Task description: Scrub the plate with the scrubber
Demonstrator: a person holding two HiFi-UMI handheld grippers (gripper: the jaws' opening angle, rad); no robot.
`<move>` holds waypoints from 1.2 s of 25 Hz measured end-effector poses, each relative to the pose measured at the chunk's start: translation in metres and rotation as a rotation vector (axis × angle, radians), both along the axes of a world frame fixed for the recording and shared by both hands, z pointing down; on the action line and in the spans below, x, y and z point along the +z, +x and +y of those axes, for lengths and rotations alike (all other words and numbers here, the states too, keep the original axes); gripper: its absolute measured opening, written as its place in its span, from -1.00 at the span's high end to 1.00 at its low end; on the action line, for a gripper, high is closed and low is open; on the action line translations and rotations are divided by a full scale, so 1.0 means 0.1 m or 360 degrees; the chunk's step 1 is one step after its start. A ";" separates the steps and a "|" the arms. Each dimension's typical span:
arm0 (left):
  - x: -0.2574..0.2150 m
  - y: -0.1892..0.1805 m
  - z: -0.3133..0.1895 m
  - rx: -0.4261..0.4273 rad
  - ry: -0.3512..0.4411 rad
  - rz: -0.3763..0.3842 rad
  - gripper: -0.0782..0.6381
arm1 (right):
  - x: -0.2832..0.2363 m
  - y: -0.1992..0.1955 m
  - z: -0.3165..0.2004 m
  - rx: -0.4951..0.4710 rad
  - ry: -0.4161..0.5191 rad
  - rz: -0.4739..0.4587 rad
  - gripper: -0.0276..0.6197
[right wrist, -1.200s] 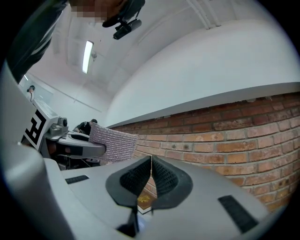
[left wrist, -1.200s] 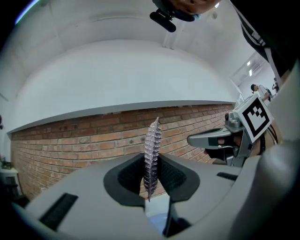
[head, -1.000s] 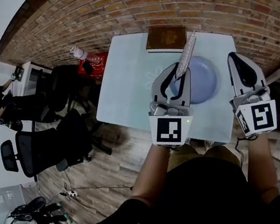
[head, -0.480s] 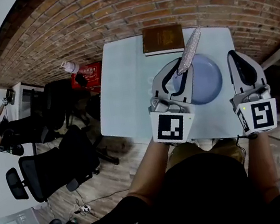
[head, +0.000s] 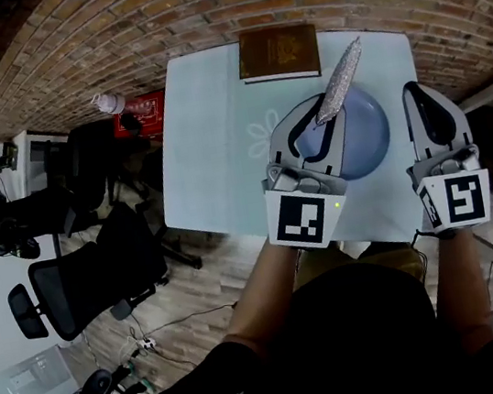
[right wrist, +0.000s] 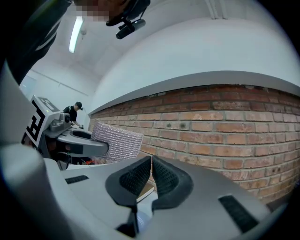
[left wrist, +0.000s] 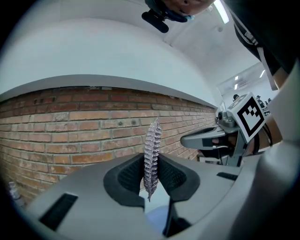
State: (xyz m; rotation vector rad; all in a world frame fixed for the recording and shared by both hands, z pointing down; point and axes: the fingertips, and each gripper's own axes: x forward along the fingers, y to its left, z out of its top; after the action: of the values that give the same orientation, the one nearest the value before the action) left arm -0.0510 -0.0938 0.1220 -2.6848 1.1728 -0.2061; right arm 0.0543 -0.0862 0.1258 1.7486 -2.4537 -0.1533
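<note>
Our left gripper (head: 312, 127) is clenched on the silver scrubber (head: 340, 81), which stands edge-on between the jaws and sticks out forward past them. In the head view it lies over the far part of the blue plate (head: 370, 142); the plate rests on the pale table (head: 210, 141), near the brown book (head: 277, 52). Our right gripper (head: 429, 111) hangs just beside the plate's right rim, its jaws pressed together on nothing. Compared with one second ago, the grip and the scrubber's direction are the same; only the table sits a little higher in the head view.
</note>
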 end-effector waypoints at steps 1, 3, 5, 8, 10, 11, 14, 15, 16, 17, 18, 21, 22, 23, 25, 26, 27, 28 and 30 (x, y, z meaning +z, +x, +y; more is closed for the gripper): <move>0.05 0.03 -0.03 -0.0006 0.0002 -0.0017 0.56 | 0.07 0.04 -0.05 -0.0010 -0.0008 -0.0015 0.80; 0.18 0.08 -0.08 -0.0019 -0.0011 -0.0059 0.55 | 0.24 0.09 -0.12 -0.0043 -0.0046 -0.0048 0.79; 0.38 0.12 -0.13 -0.0040 -0.0064 -0.0096 0.55 | 0.46 0.13 -0.20 -0.0085 -0.0108 -0.0084 0.79; 0.73 0.18 -0.18 -0.0059 -0.0169 -0.0153 0.55 | 0.84 0.21 -0.29 -0.0106 -0.0224 -0.0154 0.79; 0.95 0.23 -0.16 -0.0057 -0.0242 -0.0183 0.55 | 1.11 0.27 -0.31 -0.0108 -0.0313 -0.0186 0.79; 1.06 0.26 -0.14 -0.0057 -0.0280 -0.0190 0.55 | 1.25 0.29 -0.32 -0.0110 -0.0359 -0.0196 0.79; 1.38 0.34 -0.13 -0.0067 -0.0389 -0.0197 0.55 | 1.65 0.36 -0.34 -0.0131 -0.0487 -0.0222 0.79; 1.48 0.38 -0.12 -0.0066 -0.0420 -0.0202 0.55 | 1.76 0.38 -0.34 -0.0137 -0.0518 -0.0231 0.79; 1.57 0.41 -0.11 -0.0061 -0.0449 -0.0209 0.55 | 1.86 0.40 -0.34 -0.0142 -0.0544 -0.0238 0.79; 1.65 0.43 -0.09 -0.0055 -0.0476 -0.0215 0.55 | 1.95 0.42 -0.33 -0.0145 -0.0566 -0.0244 0.79; 1.71 0.46 -0.07 -0.0049 -0.0499 -0.0218 0.55 | 2.03 0.43 -0.34 -0.0147 -0.0589 -0.0252 0.79; 1.86 0.53 -0.03 -0.0038 -0.0552 -0.0217 0.55 | 2.23 0.44 -0.36 -0.0155 -0.0674 -0.0296 0.79; 1.92 0.55 -0.02 -0.0034 -0.0571 -0.0218 0.55 | 2.30 0.43 -0.35 -0.0162 -0.0708 -0.0309 0.79; 1.97 0.57 0.00 -0.0031 -0.0592 -0.0218 0.55 | 2.38 0.40 -0.34 -0.0174 -0.0742 -0.0315 0.79; 2.07 0.60 0.03 -0.0030 -0.0635 -0.0213 0.55 | 2.55 0.35 -0.30 -0.0191 -0.0814 -0.0315 0.79; 2.12 0.61 0.05 -0.0031 -0.0653 -0.0210 0.55 | 2.64 0.33 -0.28 -0.0190 -0.0854 -0.0321 0.79; 2.17 0.63 0.06 -0.0030 -0.0670 -0.0208 0.55 | 2.72 0.33 -0.26 -0.0186 -0.0895 -0.0333 0.78; 2.22 0.65 0.08 -0.0027 -0.0685 -0.0209 0.55 | 2.80 0.33 -0.24 -0.0180 -0.0936 -0.0343 0.77; 2.32 0.68 0.13 -0.0019 -0.0706 -0.0222 0.55 | 2.95 0.36 -0.19 -0.0158 -0.1009 -0.0338 0.70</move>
State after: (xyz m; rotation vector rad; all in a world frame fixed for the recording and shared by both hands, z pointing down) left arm 0.0170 -0.0813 0.3535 -2.9683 1.2181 -0.7209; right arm 0.0901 -0.1053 0.4213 1.4129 -2.3425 0.7513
